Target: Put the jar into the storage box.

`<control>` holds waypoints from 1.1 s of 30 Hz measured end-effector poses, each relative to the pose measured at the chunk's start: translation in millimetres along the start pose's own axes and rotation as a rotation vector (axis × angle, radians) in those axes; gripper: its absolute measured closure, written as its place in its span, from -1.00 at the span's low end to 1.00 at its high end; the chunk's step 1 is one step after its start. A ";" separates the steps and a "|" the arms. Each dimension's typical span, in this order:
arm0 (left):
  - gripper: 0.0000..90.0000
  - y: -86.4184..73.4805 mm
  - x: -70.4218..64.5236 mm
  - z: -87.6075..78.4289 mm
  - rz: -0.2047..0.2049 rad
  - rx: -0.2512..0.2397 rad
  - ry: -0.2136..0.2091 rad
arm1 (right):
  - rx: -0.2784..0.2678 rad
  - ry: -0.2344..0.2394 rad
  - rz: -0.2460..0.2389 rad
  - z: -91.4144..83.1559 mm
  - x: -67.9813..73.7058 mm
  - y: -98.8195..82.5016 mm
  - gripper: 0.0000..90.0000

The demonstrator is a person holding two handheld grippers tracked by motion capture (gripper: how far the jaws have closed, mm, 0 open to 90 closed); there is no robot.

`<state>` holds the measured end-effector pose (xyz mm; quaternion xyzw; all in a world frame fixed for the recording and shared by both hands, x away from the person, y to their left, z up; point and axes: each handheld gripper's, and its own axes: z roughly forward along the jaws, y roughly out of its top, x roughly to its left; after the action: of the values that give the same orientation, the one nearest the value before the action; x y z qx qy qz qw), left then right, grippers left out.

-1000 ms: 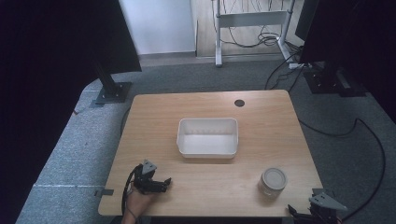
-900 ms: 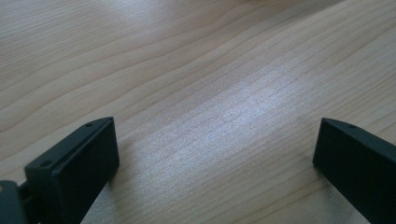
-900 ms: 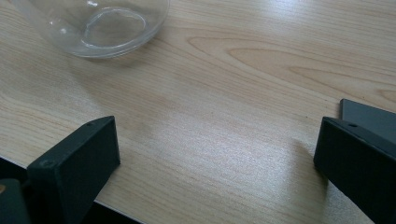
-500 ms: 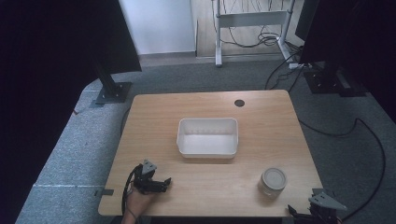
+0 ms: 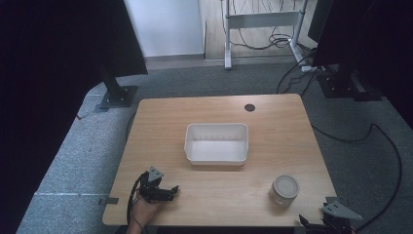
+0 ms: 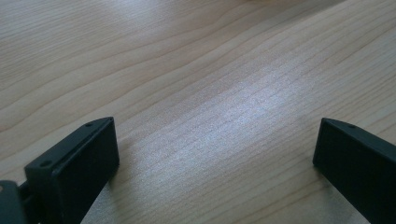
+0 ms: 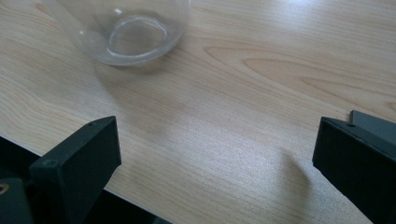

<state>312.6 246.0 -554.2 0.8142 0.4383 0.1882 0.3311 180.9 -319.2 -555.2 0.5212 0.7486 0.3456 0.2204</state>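
Note:
A white rectangular bin (image 5: 216, 143) sits empty at the middle of the wooden table (image 5: 272, 117). A clear glass jar (image 5: 284, 189) stands near the table's front right; its base (image 7: 133, 32) is at the top left of the right gripper view. My left gripper (image 5: 168, 192) rests low over the front left corner, a hand behind it, jaws wide apart over bare wood (image 6: 215, 116). My right gripper (image 5: 319, 225) hovers at the front right edge, below and right of the jar, open with nothing between its jaws (image 7: 215, 154).
A small dark grommet hole (image 5: 250, 107) is at the table's back right. Black stands (image 5: 117, 92) and cables (image 5: 375, 131) lie on the grey carpet around the table. Bare wood lies between the bin and the front edge.

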 end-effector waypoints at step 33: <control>-1.00 0.1 0.1 -0.2 0.003 0.005 0.000 | -0.056 0.060 -0.049 -4.4 17.2 26.5 -1.00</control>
<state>312.6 246.1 -553.9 0.8156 0.4374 0.1879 0.3288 188.3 -298.7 -531.9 0.4856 0.7574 0.3765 0.2208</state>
